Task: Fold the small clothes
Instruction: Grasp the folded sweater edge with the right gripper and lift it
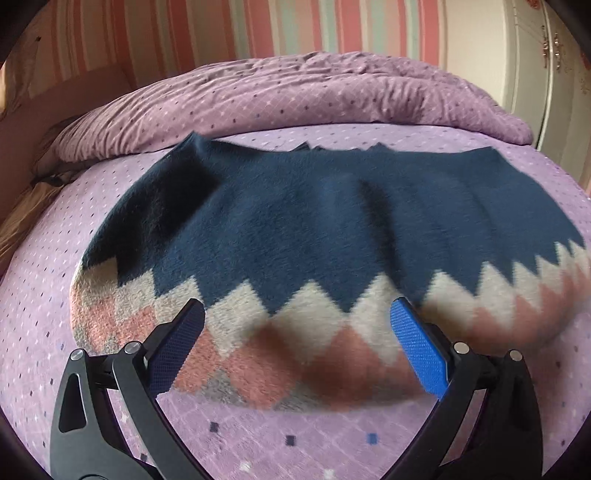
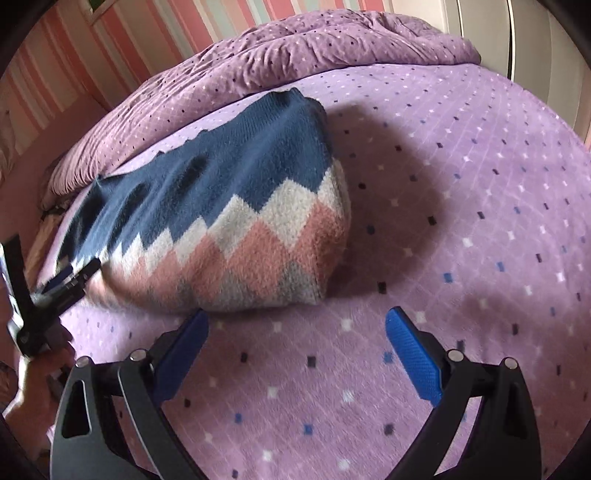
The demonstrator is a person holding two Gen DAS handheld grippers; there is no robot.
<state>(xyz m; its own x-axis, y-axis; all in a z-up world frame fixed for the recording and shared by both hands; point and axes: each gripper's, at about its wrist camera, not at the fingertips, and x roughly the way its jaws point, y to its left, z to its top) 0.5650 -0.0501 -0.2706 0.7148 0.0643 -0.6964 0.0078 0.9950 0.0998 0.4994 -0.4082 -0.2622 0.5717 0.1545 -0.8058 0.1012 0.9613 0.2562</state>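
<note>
On the purple bed sheet [image 1: 303, 439], in the left wrist view, lies a knitted sweater [image 1: 314, 221], dark blue in the far part and with white, pink and grey zigzag bands at the near edge. Its right end is cut off by the border of the picture, and the near bands are blurred, so the fold line there is hard to read. A dark shadow covers the left part of the blue area. The left gripper [image 1: 301, 314] stands wide open, its two blue pads on both sides of the near patterned edge; the pads are over the fabric, but I cannot tell if they touch it, and nothing is pinched between them. Behind the sweater a crumpled purple duvet [image 1: 295, 92] lies along the striped wall [image 1: 221, 26].

In the right wrist view the sweater [image 2: 221, 206] is at the left and centre, with its right end bulging up from the sheet and a shadow beside it. The right gripper [image 2: 295, 321] is also wide open and holds nothing; its left pad is just beside the near grey and pink corner, the right pad is over bare bed sheet [image 2: 461, 221]. At the far left edge the left gripper [image 2: 74, 275] is seen small and blurred against the sweater's edge; its opening cannot be made out here. The hand under it is partly cut off.
</note>
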